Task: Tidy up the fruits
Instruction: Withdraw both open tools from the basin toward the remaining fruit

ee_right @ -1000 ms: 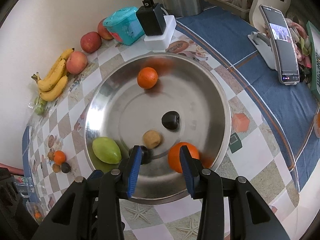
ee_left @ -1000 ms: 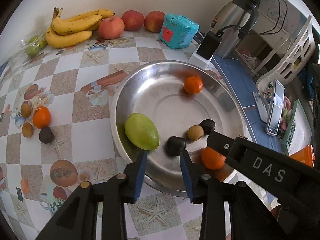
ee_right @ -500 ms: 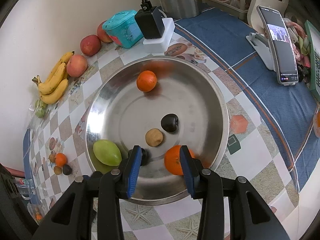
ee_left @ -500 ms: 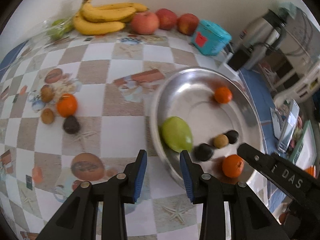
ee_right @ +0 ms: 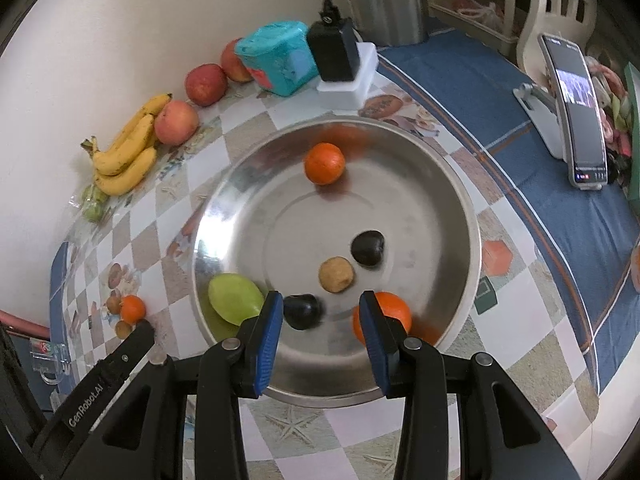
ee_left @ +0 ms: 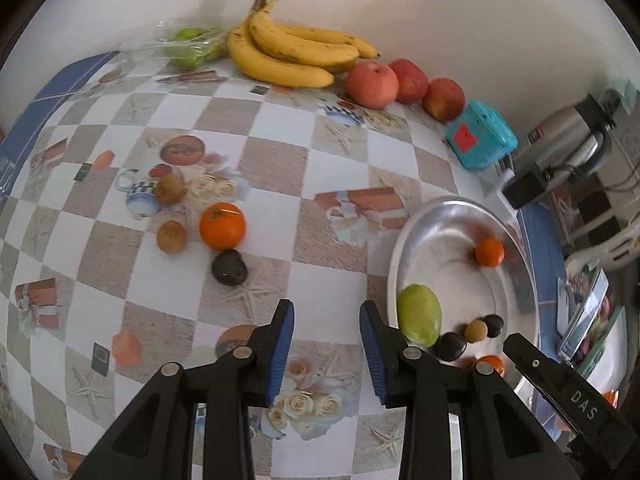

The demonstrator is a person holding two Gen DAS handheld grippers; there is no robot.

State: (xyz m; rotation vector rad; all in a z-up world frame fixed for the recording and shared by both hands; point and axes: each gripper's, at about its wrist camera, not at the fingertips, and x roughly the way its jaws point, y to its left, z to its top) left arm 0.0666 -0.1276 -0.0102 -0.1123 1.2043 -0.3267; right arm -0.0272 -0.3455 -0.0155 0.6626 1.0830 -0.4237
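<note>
Toward the worktop's [ee_left: 280, 160] left side, 4 loose fruits are sitting together: 2 brown ones, an orange [ee_left: 222, 225] and a dark fruit [ee_left: 229, 267]. The left gripper [ee_left: 326, 350] is hanging released and empty, pointing at them, likely to collect one. At the right, the steel basin [ee_right: 448, 184] is holding 6 fruits, and the right gripper [ee_right: 322, 330] is hovering released over its near rim.

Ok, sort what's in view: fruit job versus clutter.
Job: steel bowl; in it green mango, two oranges; on the cloth loose orange, dark fruit, bananas, apples.
Clutter: teal box, kettle, phone, charger.
</note>
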